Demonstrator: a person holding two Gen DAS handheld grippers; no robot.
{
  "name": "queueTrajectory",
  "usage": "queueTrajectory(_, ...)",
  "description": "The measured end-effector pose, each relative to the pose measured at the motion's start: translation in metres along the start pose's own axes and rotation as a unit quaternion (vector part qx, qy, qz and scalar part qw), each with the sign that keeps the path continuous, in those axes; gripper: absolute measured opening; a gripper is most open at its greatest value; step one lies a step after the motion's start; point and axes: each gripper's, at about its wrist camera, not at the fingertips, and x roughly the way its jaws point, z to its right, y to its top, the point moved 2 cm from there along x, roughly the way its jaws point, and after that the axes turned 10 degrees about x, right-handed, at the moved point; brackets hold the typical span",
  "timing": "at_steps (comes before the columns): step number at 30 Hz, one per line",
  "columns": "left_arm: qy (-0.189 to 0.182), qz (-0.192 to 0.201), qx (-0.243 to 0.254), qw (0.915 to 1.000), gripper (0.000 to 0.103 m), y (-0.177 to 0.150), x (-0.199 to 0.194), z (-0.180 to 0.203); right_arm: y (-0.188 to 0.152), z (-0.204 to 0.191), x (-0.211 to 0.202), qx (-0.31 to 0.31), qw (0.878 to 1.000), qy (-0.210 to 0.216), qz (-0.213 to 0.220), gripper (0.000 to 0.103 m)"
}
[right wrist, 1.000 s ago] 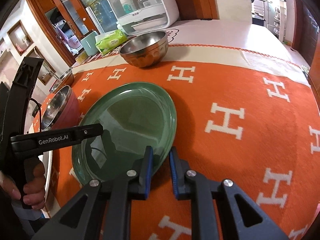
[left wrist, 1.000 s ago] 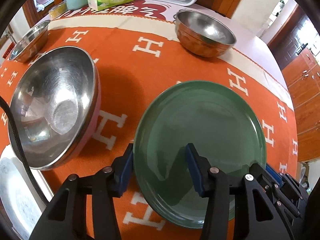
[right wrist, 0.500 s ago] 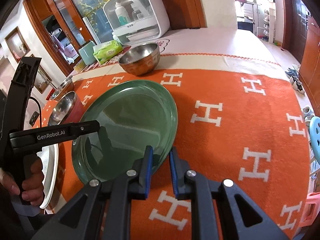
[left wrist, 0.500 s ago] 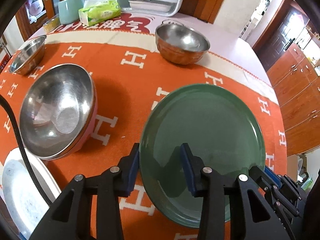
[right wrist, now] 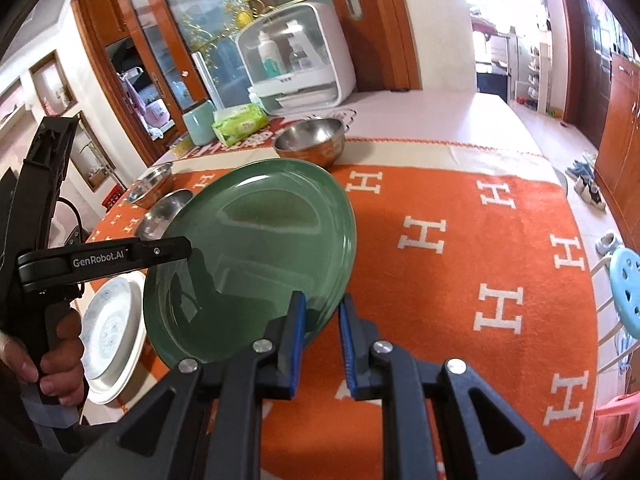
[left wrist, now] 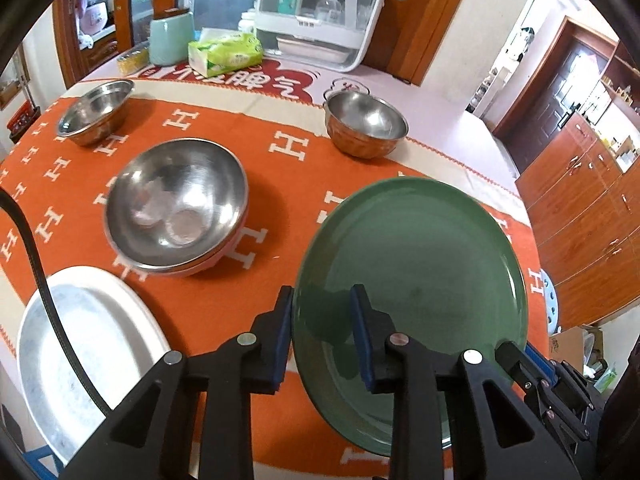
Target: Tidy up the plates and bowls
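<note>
A green plate (left wrist: pixel 420 280) hangs tilted above the orange tablecloth (left wrist: pixel 288 184), held at two spots on its rim. My left gripper (left wrist: pixel 320 300) has the plate's near left rim between its blue pads, which press on it while the jaws are still closing. In the right wrist view the green plate (right wrist: pixel 260 240) fills the middle, and my right gripper (right wrist: pixel 322 304) is shut on its near right rim. One of the left gripper's fingers (right wrist: pixel 132 256) reaches over the plate's far edge, with a person's hand (right wrist: pixel 60 356) on its handle.
On the cloth stand a large steel bowl (left wrist: pixel 178 204), a small steel bowl (left wrist: pixel 96 108) and a copper-sided bowl (left wrist: pixel 364 124). A white plate (left wrist: pixel 80 348) lies at the near left edge. A tissue pack (left wrist: pixel 224 54) and white dish cabinet (left wrist: pixel 320 12) sit behind. A blue stool (right wrist: pixel 624 280) stands beside the table.
Both grippers have risen with the green plate, so the table and bowls look farther off. The left jaws have narrowed onto the rim. The right jaws kept their grip.
</note>
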Motion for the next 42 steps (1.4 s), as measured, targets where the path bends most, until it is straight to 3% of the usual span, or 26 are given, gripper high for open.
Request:
queueTrajectory(16,0.009,0.033,-0.026,0.9991,0.026,-0.032,-0.068,-0.045,-0.022,-0.062,-0.033,-0.047,0.999,0.021,0.009,0.016)
queueTrajectory(28,0.016,0.02,-0.019,0.9995,0.026,-0.057,-0.092,-0.081,-0.056,-0.103,-0.037,-0.052,0.998,0.019,-0.006,0.017)
queueTrajectory(42,0.031,-0.026,0.022,0.9989,0.026,-0.072,-0.095,-0.125,-0.088,-0.146,-0.019,-0.032,0.999,0.014,-0.033,0.018)
